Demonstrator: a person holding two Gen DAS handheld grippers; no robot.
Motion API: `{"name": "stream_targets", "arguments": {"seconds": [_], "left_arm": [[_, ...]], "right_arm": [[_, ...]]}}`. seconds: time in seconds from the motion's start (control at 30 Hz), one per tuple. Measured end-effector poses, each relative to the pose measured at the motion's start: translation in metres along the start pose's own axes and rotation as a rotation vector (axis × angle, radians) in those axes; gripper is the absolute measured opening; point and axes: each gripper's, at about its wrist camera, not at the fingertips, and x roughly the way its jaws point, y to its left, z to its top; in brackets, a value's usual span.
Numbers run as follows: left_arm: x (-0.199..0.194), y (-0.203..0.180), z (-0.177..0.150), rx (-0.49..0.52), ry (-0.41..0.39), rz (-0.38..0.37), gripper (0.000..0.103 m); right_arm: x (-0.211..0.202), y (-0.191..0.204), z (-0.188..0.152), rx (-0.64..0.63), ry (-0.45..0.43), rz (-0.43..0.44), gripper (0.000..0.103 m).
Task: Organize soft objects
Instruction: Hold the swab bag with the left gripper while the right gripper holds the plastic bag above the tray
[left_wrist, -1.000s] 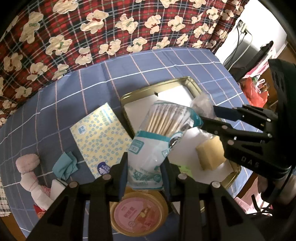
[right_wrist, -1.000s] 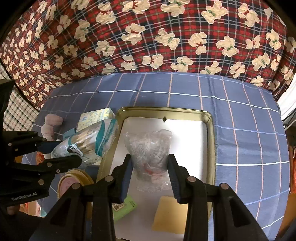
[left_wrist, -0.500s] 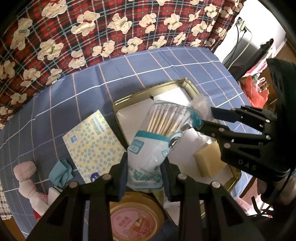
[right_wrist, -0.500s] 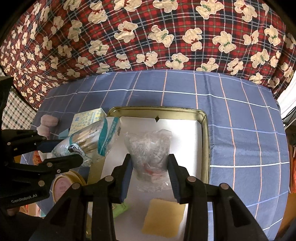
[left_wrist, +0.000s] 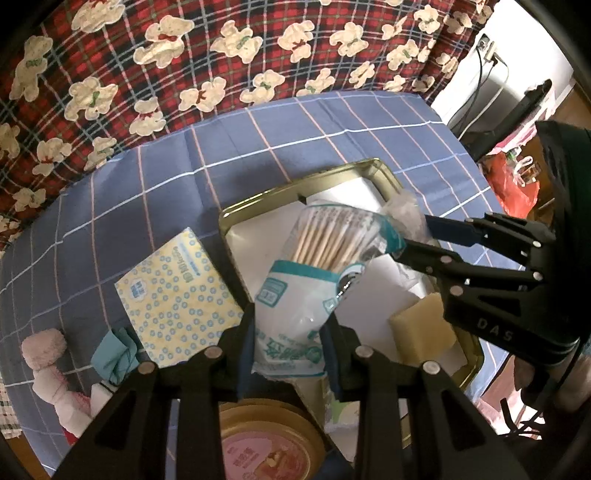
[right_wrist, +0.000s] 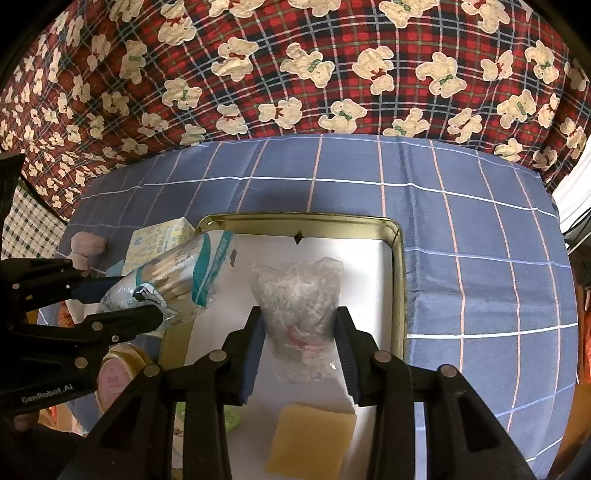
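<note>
Tray (right_wrist: 400, 266): sponge (right_wrist: 312, 439) already in at 6 o'clock. In transit above it: cotton-swab pack (left_wrist: 314, 280), clamped in left gripper (left_wrist: 288, 343) fingers; clear crinkled bag (right_wrist: 299, 306) (contents unclear), clamped in right gripper (right_wrist: 299, 354). Both point steeply down. Outstanding on surface, 9 o'clock: tissue pack (left_wrist: 177, 295), pink plush (left_wrist: 48, 350).

Left hand-held gripper (left_wrist: 288, 343) and right hand-held gripper (right_wrist: 299, 347) side by side, angled steeply down, jaws clamped
</note>
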Motion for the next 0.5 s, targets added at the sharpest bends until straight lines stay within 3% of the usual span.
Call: {"name": "stream_targets", "arguments": {"seconds": [0.5], "left_arm": [[0.010, -0.009, 0.005, 0.013, 0.017, 0.008, 0.031]], "right_arm": [[0.006, -0.014, 0.000, 0.007, 0.014, -0.016, 0.040]]}}
